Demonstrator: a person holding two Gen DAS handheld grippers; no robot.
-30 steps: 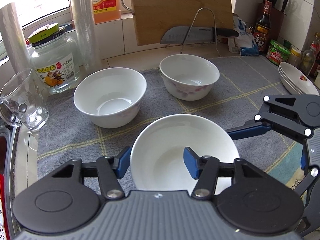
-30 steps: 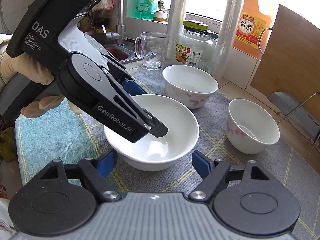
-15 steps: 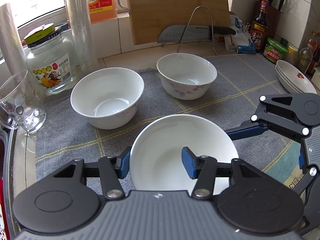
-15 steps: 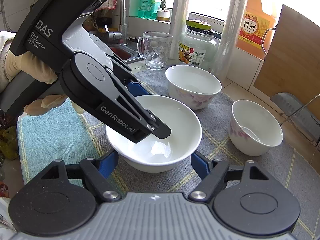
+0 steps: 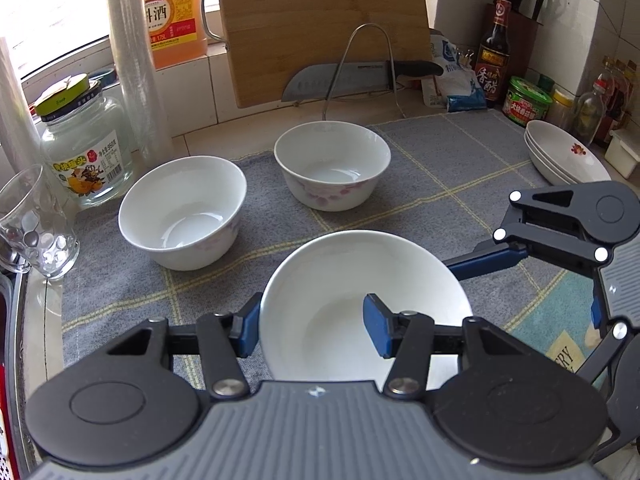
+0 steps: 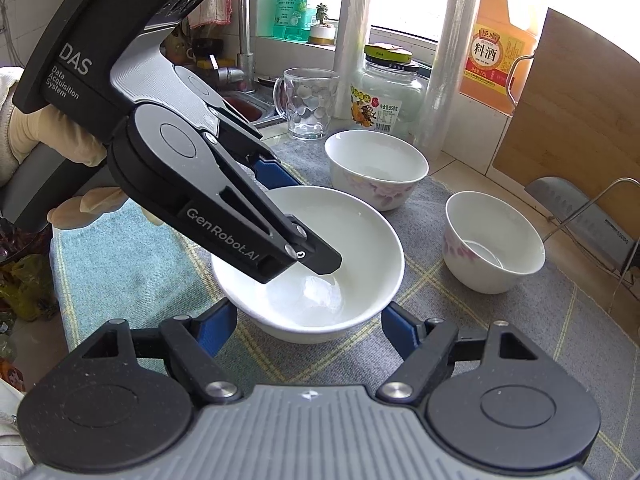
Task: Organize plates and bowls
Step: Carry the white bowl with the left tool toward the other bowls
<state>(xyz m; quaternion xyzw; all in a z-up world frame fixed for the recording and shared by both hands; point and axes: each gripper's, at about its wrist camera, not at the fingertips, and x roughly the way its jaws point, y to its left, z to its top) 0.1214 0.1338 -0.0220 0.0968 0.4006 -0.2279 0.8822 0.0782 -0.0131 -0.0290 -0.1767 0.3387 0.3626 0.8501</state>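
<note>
A wide white bowl (image 5: 352, 280) sits on the grey mat (image 5: 440, 168), also in the right wrist view (image 6: 352, 248). My left gripper (image 5: 312, 332) straddles its near rim, one finger outside, one inside, jaws still apart. My right gripper (image 6: 308, 326) is open, its fingers on either side of the same bowl. Two floral white bowls stand behind: one to the left (image 5: 184, 212) and one in the middle (image 5: 332, 164). Stacked white plates (image 5: 568, 156) lie at the far right.
A glass jar (image 5: 84, 148), a glass mug (image 5: 32, 224), a film roll (image 5: 136, 60) and an orange bottle (image 5: 172, 8) line the back left. A cutting board (image 5: 320, 20), a cleaver on a wire stand (image 5: 360, 76), and sauce bottles (image 5: 494, 52) stand behind.
The left gripper has moved back and slightly left, so the far bowls look smaller. The right gripper has edged closer to the wide bowl. Both jaws keep their width.
</note>
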